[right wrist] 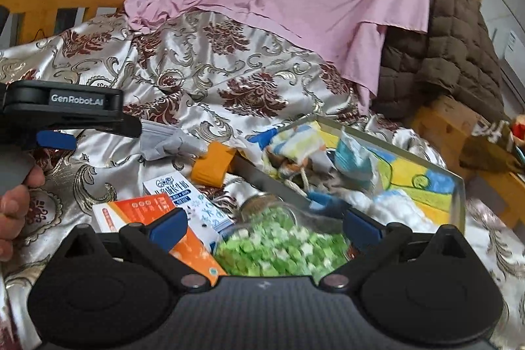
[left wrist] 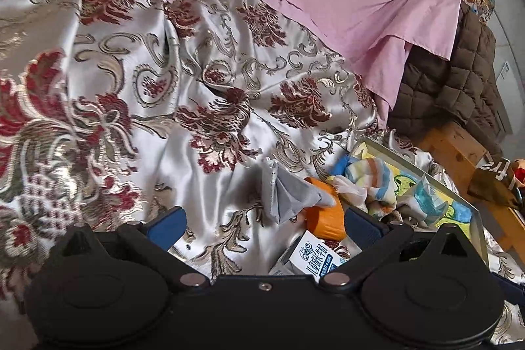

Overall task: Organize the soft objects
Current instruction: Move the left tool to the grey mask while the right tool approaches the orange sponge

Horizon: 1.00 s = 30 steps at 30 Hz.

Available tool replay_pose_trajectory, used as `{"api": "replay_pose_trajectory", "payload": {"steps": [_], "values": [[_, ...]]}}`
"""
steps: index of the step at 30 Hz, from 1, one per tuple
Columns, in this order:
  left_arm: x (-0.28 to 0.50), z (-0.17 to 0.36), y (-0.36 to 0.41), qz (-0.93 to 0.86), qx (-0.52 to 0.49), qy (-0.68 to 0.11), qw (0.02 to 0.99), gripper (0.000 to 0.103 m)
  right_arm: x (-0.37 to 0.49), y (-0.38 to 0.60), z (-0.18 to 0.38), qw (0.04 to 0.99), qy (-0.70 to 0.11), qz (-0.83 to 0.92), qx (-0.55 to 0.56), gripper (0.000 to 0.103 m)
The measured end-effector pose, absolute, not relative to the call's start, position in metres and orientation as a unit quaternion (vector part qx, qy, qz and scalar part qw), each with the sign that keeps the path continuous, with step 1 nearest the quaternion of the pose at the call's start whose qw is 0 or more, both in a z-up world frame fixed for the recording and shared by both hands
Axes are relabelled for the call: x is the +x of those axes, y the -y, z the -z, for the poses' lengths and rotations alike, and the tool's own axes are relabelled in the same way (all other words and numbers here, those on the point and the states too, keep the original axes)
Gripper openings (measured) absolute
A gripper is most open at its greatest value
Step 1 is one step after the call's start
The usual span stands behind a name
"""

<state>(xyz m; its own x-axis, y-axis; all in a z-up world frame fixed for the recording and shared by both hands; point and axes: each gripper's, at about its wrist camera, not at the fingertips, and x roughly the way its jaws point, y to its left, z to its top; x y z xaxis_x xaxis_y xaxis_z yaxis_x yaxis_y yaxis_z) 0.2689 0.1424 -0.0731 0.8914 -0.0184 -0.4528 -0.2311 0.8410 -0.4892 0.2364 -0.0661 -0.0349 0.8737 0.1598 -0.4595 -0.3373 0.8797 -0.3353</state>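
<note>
Partly done: striped cloths already in shallow picture-printed tray. Grey crumpled cloth and orange soft pad left on satin bedspread. Left gripper and right gripper spread wide, apparently empty.

Readable marks on a cluttered bedspread

"GenRobot.AI" stands in pale letters on the black body of the left gripper, seen at the left edge of the right wrist view. A white and blue milk carton lying near the camera carries a round cartoon logo and large blue Chinese characters, with a blue band of small white print beneath that is too fine to read. An orange and white box beside it bears a row of small round icons and Chinese lettering, blurred. At far right, a brown item shows white strokes, illegible.
</note>
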Motion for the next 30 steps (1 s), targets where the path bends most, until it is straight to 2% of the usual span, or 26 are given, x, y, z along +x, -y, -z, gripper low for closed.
{"api": "replay_pose_trajectory", "payload": {"steps": [12,18,24,30], "values": [[0.300,0.080,-0.149,-0.030,-0.263,-0.239,0.934,0.101,0.262,0.037,0.039,0.934,-0.214,-0.141,-0.250,0.103],[0.317,0.087,-0.157,0.001,-0.256,-0.227,0.940,0.094,0.275,0.027,0.039,0.926,-0.215,-0.159,-0.267,0.103],[0.324,0.097,-0.153,0.019,-0.238,-0.229,0.944,0.082,0.292,0.013,0.042,0.922,-0.213,-0.170,-0.275,0.103],[0.330,0.108,-0.161,0.023,-0.268,-0.244,0.932,0.061,0.311,0.004,0.044,0.921,-0.224,-0.166,-0.271,0.102]]}}
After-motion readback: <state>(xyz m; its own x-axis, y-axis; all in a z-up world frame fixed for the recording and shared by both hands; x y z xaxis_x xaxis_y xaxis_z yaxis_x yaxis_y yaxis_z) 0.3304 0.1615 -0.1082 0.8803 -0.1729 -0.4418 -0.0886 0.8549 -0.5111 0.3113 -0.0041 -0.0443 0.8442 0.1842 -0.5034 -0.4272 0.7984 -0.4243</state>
